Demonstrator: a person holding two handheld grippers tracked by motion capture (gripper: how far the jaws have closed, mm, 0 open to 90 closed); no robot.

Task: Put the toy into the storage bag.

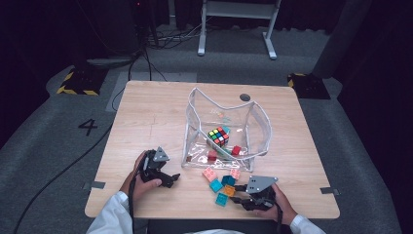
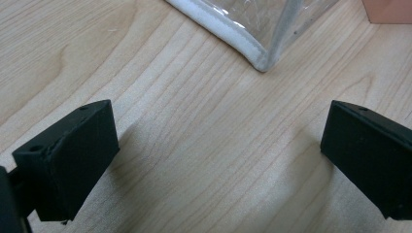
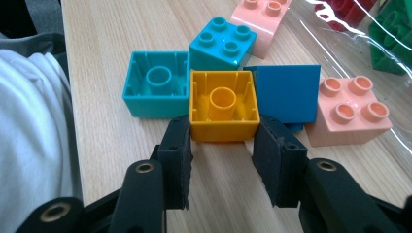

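A: Where the right gripper (image 3: 222, 145) meets the bricks, what sits between its pads?
B: An orange brick (image 3: 223, 104), lying hollow side up at the centre of the right gripper view. The black pads flank its near corners and look to be touching them, though I cannot tell how firmly they press.

A: And around it?
B: A teal brick (image 3: 156, 83), also hollow side up, touches its left side. A blue brick (image 3: 287, 93) leans against its right side. Behind it sits a studded turquoise brick (image 3: 222, 42), and two pink bricks (image 3: 348, 110) lie at the right and upper middle.

A: In the high view?
B: The cluster lies low and centre on the wooden table (image 1: 146, 117), just below a clear bag (image 1: 225, 127) holding a puzzle cube (image 1: 218, 136).

A: The left gripper (image 1: 168, 178)?
B: It rests lower left; the left gripper view shows its jaws wide apart over bare wood, nothing between them.
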